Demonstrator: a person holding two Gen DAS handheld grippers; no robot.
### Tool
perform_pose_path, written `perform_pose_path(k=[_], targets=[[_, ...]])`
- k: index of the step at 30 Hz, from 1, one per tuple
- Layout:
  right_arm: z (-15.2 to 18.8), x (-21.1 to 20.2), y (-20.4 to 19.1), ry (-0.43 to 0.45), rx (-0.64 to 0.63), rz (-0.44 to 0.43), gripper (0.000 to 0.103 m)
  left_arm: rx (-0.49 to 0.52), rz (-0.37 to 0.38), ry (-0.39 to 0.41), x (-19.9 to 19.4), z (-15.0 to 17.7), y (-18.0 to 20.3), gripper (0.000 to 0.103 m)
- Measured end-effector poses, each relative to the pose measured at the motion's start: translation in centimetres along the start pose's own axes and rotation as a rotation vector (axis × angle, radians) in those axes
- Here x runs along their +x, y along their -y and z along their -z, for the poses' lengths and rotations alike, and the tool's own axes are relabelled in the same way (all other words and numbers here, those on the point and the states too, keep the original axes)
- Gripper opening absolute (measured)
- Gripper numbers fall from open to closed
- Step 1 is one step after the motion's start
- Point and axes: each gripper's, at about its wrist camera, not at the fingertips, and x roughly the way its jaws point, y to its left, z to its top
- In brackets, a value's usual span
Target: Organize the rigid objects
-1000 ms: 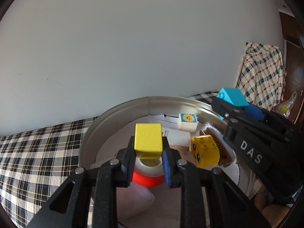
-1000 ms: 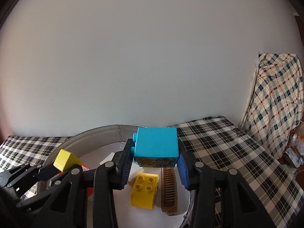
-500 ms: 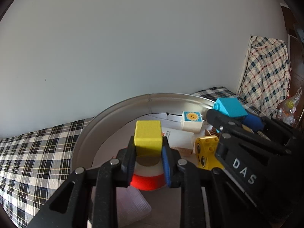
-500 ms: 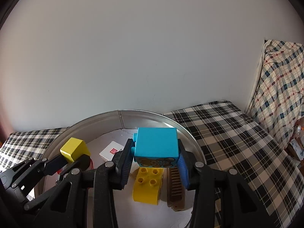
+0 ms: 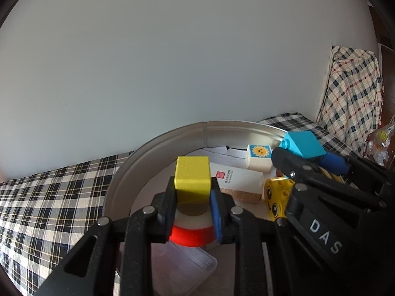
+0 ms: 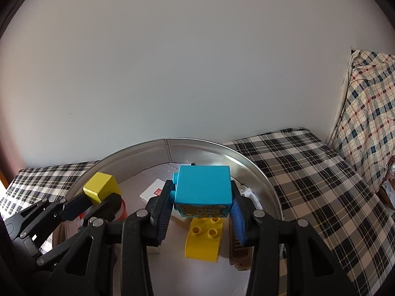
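Left gripper [image 5: 192, 206] fingers pinch the yellow block [image 5: 192, 181]; right gripper [image 6: 201, 209] fingers pinch the blue brick [image 6: 203, 185], both over the metal tray [image 6: 259, 182]. Both look light, stiff and smooth; flat opposite sides are the place to grip.

The red-and-white tape roll [image 5: 191, 224] shows only between the left gripper's [image 5: 192, 198] fingers, its sides covered. The right gripper [image 5: 311, 162] cuts off the yellow face brick [image 5: 276, 197] and the comb-like brown piece [image 6: 237, 254]. Print on the white box [image 5: 237, 176] is too small to read. A clear plastic lid [image 5: 187, 268] runs behind the fingers. The metal tray's [image 6: 259, 180] near rim lies out of frame.
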Motion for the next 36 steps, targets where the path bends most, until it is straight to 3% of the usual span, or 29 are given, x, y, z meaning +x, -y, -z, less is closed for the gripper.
perform_pose_path(k=[5, 6, 7, 8, 10, 11, 14, 24, 31, 36], targets=[[-0.1, 0.3, 0.0, -0.016, 0.014, -0.044, 0.046, 0.03, 0.028, -0.031, 0.6, -0.6, 0.6, 0.023], [-0.2, 0.3, 0.1, -0.014, 0.019, -0.056, 0.047, 0.041, 0.032, -0.032, 0.6, -0.7, 0.7, 0.028], [-0.2, 0.2, 0.1, -0.012, 0.029, -0.069, 0.052, 0.05, 0.034, -0.034, 0.5, -0.7, 0.8, 0.042], [-0.2, 0.2, 0.1, -0.009, 0.033, -0.075, 0.064, 0.044, 0.031, -0.031, 0.3, -0.7, 0.8, 0.052], [-0.2, -0.3, 0.1, 0.014, 0.043, -0.077, 0.078, 0.014, 0.029, -0.037, 0.0, -0.7, 0.5, 0.096], [-0.2, -0.5, 0.1, 0.03, 0.046, -0.077, 0.084, -0.002, 0.046, -0.034, -0.3, -0.7, 0.4, 0.103], [-0.1, -1.0, 0.2, 0.07, 0.056, -0.061, 0.089, -0.019, 0.052, -0.035, -0.5, -0.6, 0.2, 0.103], [-0.1, -1.0, 0.9, 0.079, 0.097, -0.056, 0.089, -0.068, 0.042, -0.068, -0.1, -0.2, -0.8, 0.103], [0.4, -1.5, 1.4, 0.112, 0.085, 0.004, 0.089, -0.022, -0.094, 0.043, -1.7, -0.1, -1.2, 0.103], [0.8, -2.0, 1.8, 0.174, 0.09, 0.008, 0.089, -0.032, -0.132, 0.1, -2.2, 0.5, -1.7, 0.103]])
